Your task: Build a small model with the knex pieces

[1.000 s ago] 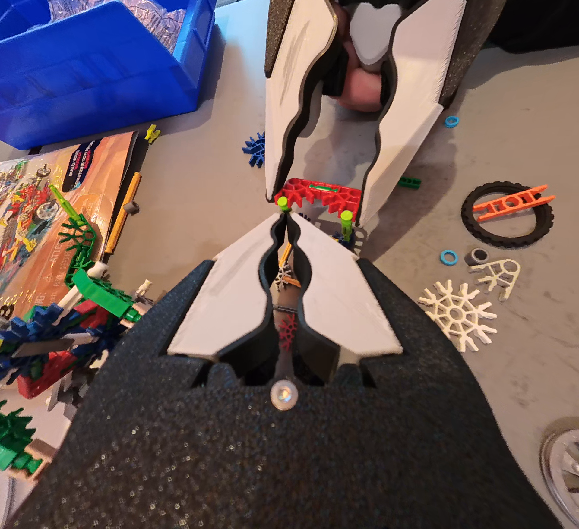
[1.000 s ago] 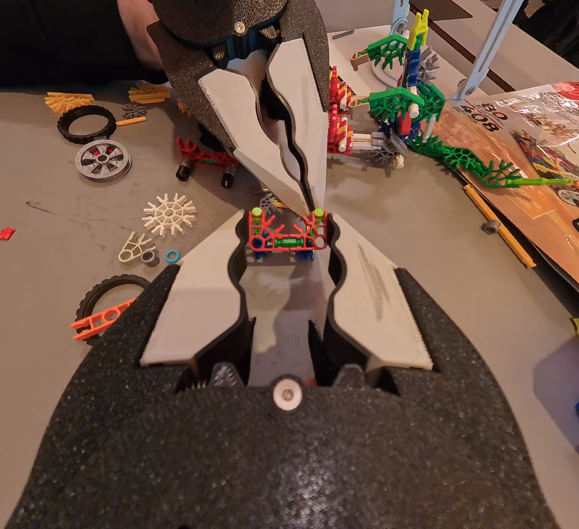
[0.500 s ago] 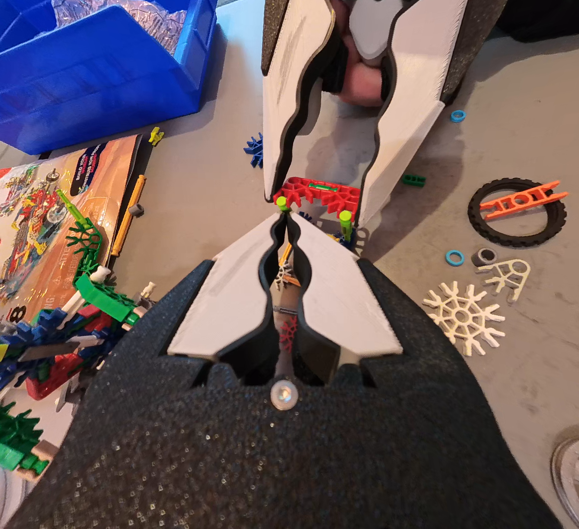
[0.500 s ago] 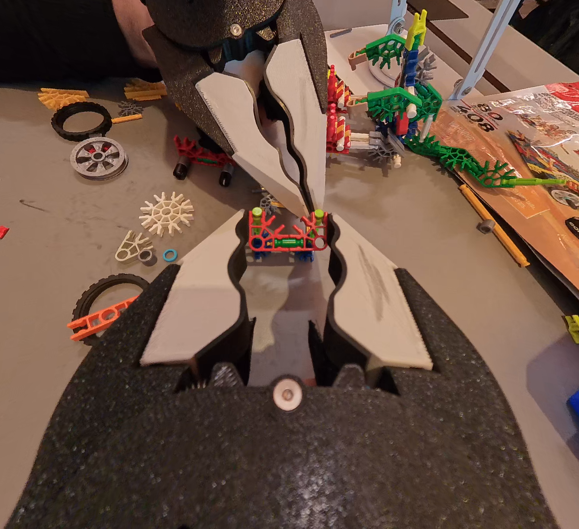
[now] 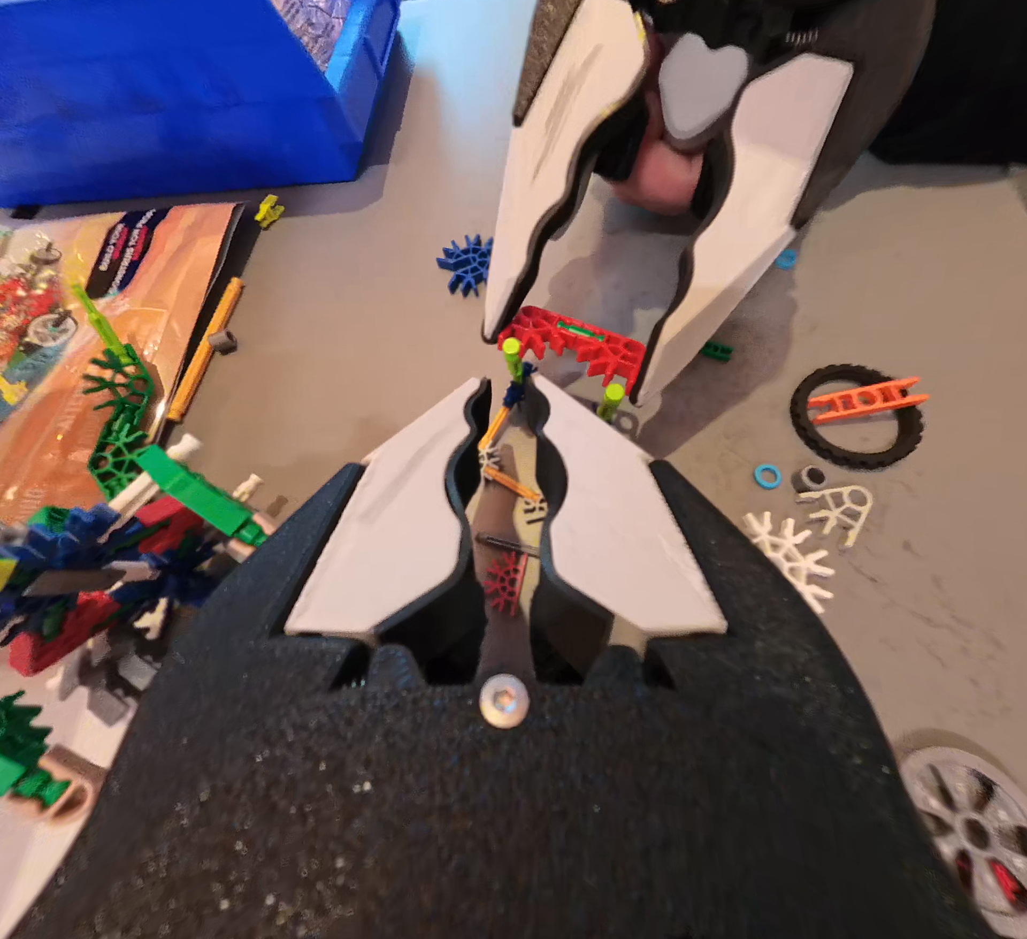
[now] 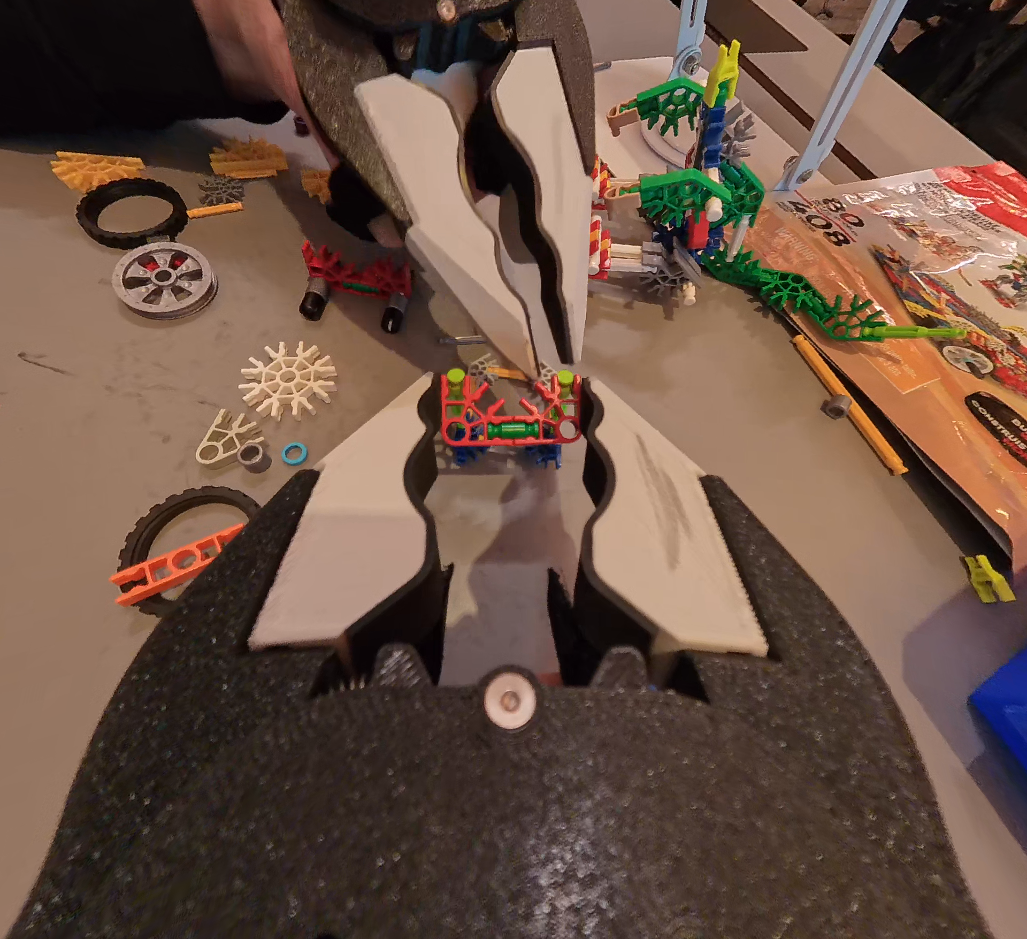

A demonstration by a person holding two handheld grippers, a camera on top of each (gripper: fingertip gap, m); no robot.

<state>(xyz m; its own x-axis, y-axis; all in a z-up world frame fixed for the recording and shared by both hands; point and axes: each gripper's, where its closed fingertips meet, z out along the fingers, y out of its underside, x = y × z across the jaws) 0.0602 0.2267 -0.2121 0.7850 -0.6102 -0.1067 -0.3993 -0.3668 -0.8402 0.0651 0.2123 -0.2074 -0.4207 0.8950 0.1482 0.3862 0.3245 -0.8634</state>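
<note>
A small assembly [image 6: 511, 420] of red connectors joined by a green rod, with lime rods upright at both ends and blue connectors beneath, sits between my right gripper's [image 6: 511, 412] fingertips, which are shut on its two ends just above the table. It also shows in the left wrist view [image 5: 572, 342], where the right gripper [image 5: 564, 365] comes in from the far side. My left gripper [image 5: 508, 384] faces it with its fingers slightly apart. One lime rod [image 5: 511, 356] and a blue connector stand between its tips. The right wrist view shows the left gripper [image 6: 550, 365] at the assembly's right lime rod.
A blue bin [image 5: 166, 95] stands far left, with a printed bag [image 5: 50, 384] and a green, blue and red model [image 5: 111, 523] in front of it. A tyre with an orange piece [image 5: 856, 412], a white snowflake connector [image 5: 789, 556], a wheel hub [image 6: 164, 278] and small loose parts lie around. Only a small space, under 4 cm, lies between the two pairs of fingers.
My left gripper's fingertips, nearly touching at the lime rod before, have parted a little. The right gripper still holds the red assembly, which now looks tilted. The now frames are motion-blurred.
</note>
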